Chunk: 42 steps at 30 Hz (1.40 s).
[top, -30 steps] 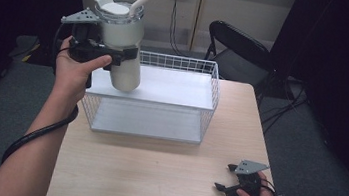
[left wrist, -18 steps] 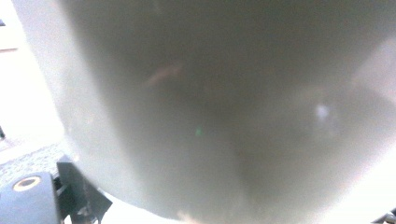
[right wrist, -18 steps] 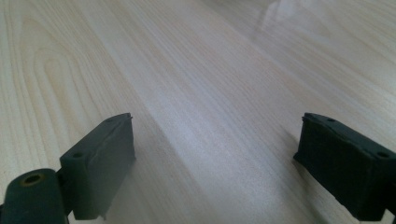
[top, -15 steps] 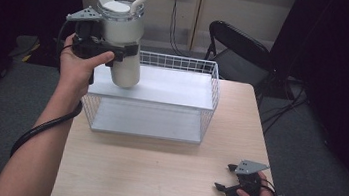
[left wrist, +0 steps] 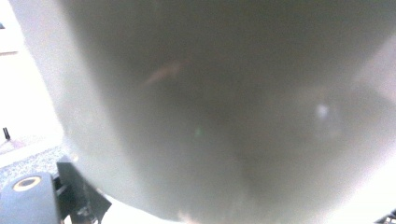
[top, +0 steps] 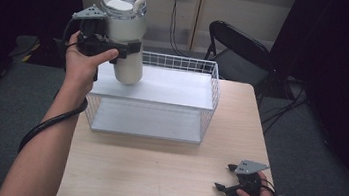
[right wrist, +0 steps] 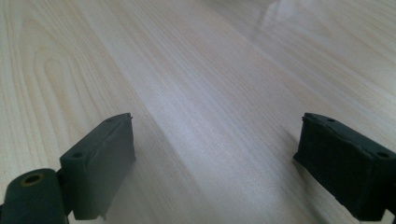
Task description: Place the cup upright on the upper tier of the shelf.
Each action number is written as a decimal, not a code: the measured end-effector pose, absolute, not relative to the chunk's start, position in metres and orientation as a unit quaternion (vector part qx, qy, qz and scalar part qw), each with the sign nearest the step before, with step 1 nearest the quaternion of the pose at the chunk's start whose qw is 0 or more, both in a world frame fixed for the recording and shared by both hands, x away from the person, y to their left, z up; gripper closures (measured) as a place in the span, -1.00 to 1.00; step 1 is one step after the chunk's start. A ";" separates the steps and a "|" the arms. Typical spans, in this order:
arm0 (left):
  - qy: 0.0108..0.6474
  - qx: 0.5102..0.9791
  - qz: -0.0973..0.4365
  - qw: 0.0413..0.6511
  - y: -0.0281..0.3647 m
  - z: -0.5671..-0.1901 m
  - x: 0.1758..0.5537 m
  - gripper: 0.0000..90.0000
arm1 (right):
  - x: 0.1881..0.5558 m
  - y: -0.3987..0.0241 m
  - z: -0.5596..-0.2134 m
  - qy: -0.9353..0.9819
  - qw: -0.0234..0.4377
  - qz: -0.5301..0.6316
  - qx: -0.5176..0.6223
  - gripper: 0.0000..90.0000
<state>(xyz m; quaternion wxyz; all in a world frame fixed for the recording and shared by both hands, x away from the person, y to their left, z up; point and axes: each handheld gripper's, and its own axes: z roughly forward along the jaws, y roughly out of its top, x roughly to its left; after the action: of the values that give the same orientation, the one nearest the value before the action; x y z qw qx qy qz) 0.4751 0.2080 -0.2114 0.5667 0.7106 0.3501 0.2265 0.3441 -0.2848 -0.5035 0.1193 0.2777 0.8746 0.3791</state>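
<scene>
Here, the left gripper point(top: 113, 49) pinches the tall white metal tumbler with clear lid and straw point(top: 125, 39) mid-body, above the white wire basket's point(top: 213, 90) ten-o'clock corner; likely rigid, smooth, top-heavy. The right gripper point(top: 232, 183) rests spread.

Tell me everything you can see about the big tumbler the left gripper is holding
The tumbler is a tall, off-white cup that tapers toward its base, with a matte, metal-like look. A clear lid with a white flip tab and a pale straw tops it. It is held in the air, tilted slightly, above the back left corner of the white wire basket, touching nothing but the left gripper, whose black jaws clamp its upper body. In the left gripper view its grey wall is blurred and very close.
</scene>
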 end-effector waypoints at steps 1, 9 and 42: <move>0.351 0.710 0.226 0.567 0.207 -0.212 0.476 -0.79 | 0.344 -0.285 -0.503 0.875 0.119 0.379 0.278 -0.77; 0.357 0.707 0.226 0.567 0.204 -0.216 0.483 -0.79 | 0.344 -0.285 -0.504 0.875 0.119 0.379 0.278 -0.77; 0.351 0.716 0.240 0.554 0.184 -0.236 0.497 -0.79 | 0.344 -0.285 -0.503 0.875 0.119 0.379 0.278 -0.77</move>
<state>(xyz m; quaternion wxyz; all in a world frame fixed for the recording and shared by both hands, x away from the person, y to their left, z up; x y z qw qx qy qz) 0.4968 0.1844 -0.2357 0.5540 0.7160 0.3508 0.2395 0.3441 -0.2848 -0.5035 0.1191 0.2777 0.8746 0.3792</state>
